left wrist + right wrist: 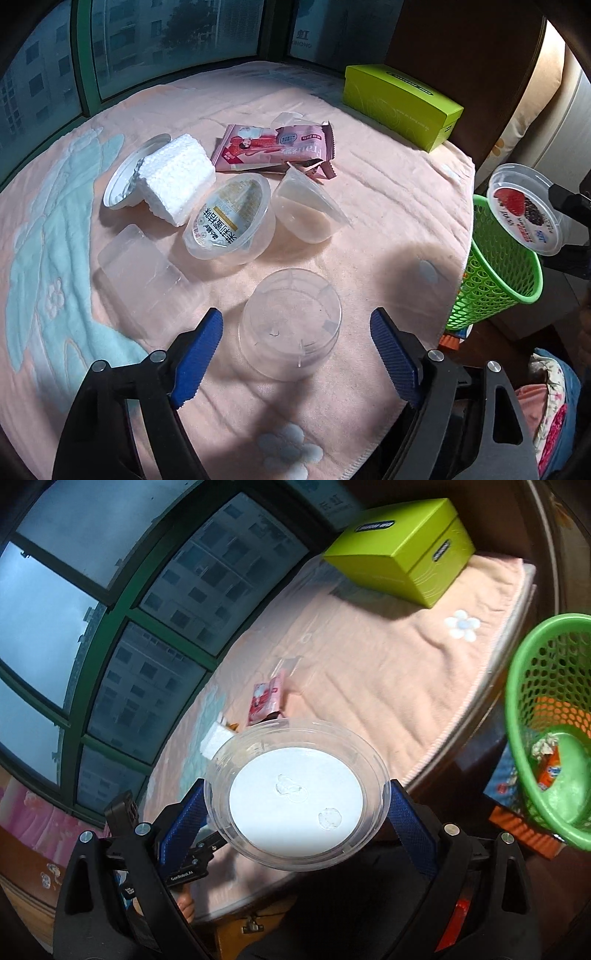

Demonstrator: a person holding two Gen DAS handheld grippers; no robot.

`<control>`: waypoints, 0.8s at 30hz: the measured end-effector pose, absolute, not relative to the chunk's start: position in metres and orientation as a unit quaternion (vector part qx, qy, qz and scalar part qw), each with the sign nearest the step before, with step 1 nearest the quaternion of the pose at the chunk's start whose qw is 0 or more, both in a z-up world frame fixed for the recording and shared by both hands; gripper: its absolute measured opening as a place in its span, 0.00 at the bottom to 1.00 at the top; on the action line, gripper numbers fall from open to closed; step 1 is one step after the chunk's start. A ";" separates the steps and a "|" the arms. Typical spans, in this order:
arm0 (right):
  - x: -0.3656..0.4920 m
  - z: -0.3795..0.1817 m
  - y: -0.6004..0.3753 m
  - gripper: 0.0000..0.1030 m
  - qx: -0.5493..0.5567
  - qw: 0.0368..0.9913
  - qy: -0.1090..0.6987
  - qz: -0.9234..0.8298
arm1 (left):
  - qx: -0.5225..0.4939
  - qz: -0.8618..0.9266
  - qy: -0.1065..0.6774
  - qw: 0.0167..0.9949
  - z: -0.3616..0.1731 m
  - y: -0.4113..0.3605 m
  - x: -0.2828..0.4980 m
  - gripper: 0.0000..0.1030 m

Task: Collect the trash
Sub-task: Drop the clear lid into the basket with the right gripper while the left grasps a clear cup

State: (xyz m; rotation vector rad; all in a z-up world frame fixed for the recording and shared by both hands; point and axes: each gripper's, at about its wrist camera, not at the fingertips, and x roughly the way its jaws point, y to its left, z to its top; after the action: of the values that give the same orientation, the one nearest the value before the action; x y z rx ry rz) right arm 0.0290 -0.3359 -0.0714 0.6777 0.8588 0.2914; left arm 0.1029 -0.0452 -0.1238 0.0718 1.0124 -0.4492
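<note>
My left gripper is open, its blue fingers on either side of a clear round plastic cup that lies on the pink towel. Beyond it lie a clear labelled tub, a clear cup on its side, a white foam block, a foil lid, a flat clear box and a pink wrapper. My right gripper is shut on a clear round lid, held beside the green basket. The lid also shows in the left wrist view, above the basket.
A lime green box stands at the towel's far right corner; it also shows in the right wrist view. The basket holds an orange wrapper and crumpled paper. Windows run along the far edge. The table edge drops off on the right.
</note>
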 end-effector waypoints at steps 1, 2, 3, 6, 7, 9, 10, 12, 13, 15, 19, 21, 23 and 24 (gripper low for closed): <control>0.026 -0.072 -0.344 0.90 0.321 0.847 0.405 0.127 | 0.034 -0.212 0.483 0.849 -0.125 -0.045 0.104 0.71; 0.024 -0.073 -0.351 0.90 0.321 0.849 0.404 0.118 | 0.034 -0.213 0.484 0.848 -0.126 -0.045 0.104 0.68; 0.022 -0.074 -0.357 0.90 0.322 0.850 0.403 0.108 | 0.036 -0.212 0.484 0.848 -0.127 -0.046 0.104 0.65; 0.013 -0.078 -0.379 0.90 0.329 0.852 0.400 0.081 | 0.039 -0.208 0.487 0.847 -0.130 -0.047 0.105 0.56; 0.010 -0.079 -0.386 0.90 0.331 0.853 0.398 0.073 | 0.038 -0.207 0.487 0.847 -0.130 -0.046 0.104 0.56; 0.005 -0.082 -0.398 0.90 0.330 0.856 0.395 0.054 | 0.035 -0.207 0.487 0.848 -0.128 -0.045 0.103 0.55; 0.003 -0.083 -0.405 0.90 0.329 0.858 0.394 0.041 | 0.036 -0.207 0.486 0.848 -0.126 -0.045 0.101 0.55; 0.000 -0.085 -0.420 0.90 0.324 0.861 0.392 0.019 | 0.035 -0.213 0.486 0.847 -0.122 -0.044 0.097 0.55; -0.003 -0.086 -0.427 0.90 0.319 0.863 0.391 0.006 | 0.034 -0.216 0.485 0.846 -0.119 -0.044 0.094 0.55; -0.009 -0.090 -0.440 0.90 0.312 0.865 0.392 -0.015 | 0.035 -0.225 0.483 0.846 -0.113 -0.044 0.089 0.55; -0.012 -0.100 -0.467 0.90 0.302 0.863 0.401 -0.058 | 0.027 -0.245 0.476 0.844 -0.099 -0.047 0.077 0.55; -0.012 -0.107 -0.477 0.90 0.292 0.860 0.411 -0.078 | 0.027 -0.256 0.470 0.845 -0.089 -0.052 0.073 0.55; -0.011 -0.113 -0.486 0.90 0.282 0.859 0.419 -0.087 | 0.029 -0.269 0.459 0.846 -0.078 -0.060 0.070 0.55; -0.011 -0.116 -0.490 0.90 0.278 0.857 0.422 -0.096 | 0.031 -0.273 0.455 0.847 -0.074 -0.065 0.070 0.55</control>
State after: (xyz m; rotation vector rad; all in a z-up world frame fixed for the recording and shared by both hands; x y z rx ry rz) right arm -0.0106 -0.4905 -0.1161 0.5846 0.8868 -0.2014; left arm 0.0695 -0.0649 -0.0741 0.0654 0.9590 -0.5766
